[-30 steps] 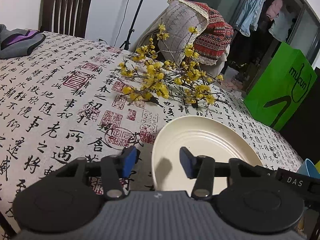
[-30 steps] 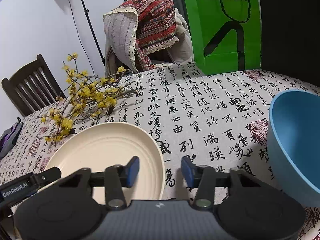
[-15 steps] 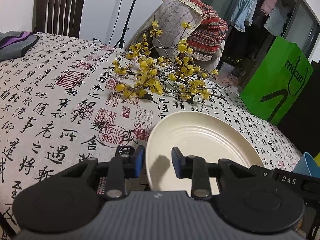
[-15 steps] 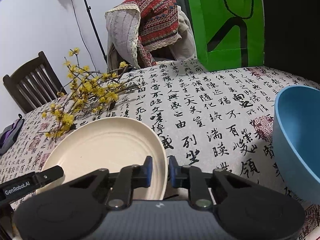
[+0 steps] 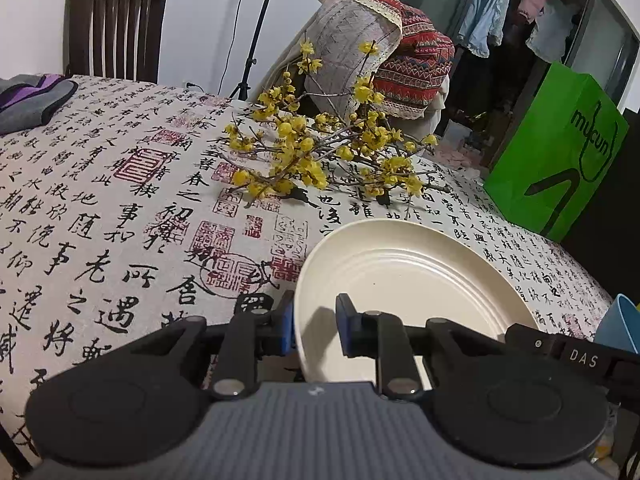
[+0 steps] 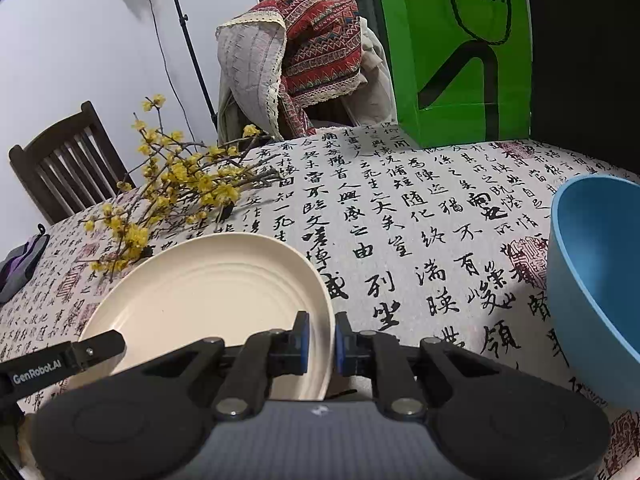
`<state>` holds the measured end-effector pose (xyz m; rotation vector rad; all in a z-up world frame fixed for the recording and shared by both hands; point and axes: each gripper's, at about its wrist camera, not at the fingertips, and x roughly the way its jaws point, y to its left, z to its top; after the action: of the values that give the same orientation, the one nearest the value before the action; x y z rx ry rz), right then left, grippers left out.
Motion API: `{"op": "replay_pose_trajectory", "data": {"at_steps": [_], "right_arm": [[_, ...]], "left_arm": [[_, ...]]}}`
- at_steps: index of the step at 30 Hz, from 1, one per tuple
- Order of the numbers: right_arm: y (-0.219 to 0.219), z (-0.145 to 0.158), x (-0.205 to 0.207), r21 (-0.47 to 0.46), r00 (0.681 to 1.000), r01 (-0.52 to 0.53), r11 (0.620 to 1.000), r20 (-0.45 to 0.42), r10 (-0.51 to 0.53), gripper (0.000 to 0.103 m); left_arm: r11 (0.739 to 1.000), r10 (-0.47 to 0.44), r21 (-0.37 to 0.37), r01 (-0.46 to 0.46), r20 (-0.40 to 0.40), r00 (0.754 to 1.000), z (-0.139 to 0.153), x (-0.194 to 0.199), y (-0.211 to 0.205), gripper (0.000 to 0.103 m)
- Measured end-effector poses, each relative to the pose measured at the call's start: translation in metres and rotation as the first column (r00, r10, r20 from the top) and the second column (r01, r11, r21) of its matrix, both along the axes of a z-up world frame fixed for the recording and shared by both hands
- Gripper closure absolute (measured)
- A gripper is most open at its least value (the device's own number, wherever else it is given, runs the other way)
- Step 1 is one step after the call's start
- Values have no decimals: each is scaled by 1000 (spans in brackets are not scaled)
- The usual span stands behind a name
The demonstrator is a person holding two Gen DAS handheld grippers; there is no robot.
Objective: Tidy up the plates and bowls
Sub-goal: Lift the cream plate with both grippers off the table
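Ridges ring the round cream plate (image 5: pixel 404 276), whose smooth rim is clamped by the right gripper (image 6: pixel 319 344); the left gripper (image 5: pixel 314 330) has been closing around the opposite rim.

Home dining room. Table (image 5: pixel 100 200) under calligraphy-print cloth; wooden chair (image 5: pixel 114 24) at far side, second chair draped with patterned quilt (image 5: pixel 384 52). Yellow blossom branches (image 5: pixel 320 152) lying mid-table, cream plate (image 5: pixel 408 276) and blue bowl (image 6: pixel 600 272) near. Laundry (image 5: pixel 488 12) hanging behind glass doors far right; green shopping bag (image 5: pixel 560 152) beside table.
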<state>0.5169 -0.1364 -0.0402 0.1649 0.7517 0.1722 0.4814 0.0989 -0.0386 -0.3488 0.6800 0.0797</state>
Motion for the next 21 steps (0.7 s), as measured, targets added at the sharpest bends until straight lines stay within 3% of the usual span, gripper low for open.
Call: {"op": "replay_pose_trajectory", "data": {"at_steps": [11,21], "right_arm": [[11,0,-7,-62,998,-36,997,50,39,90],[15,3,-16,-107,992,-40,993,113,52,90]], "left_arm": [[998,21,60,-22,5,1000,0,0,-2,81],[997,24,70,-25,7,1000,0,0,-3,81]]}}
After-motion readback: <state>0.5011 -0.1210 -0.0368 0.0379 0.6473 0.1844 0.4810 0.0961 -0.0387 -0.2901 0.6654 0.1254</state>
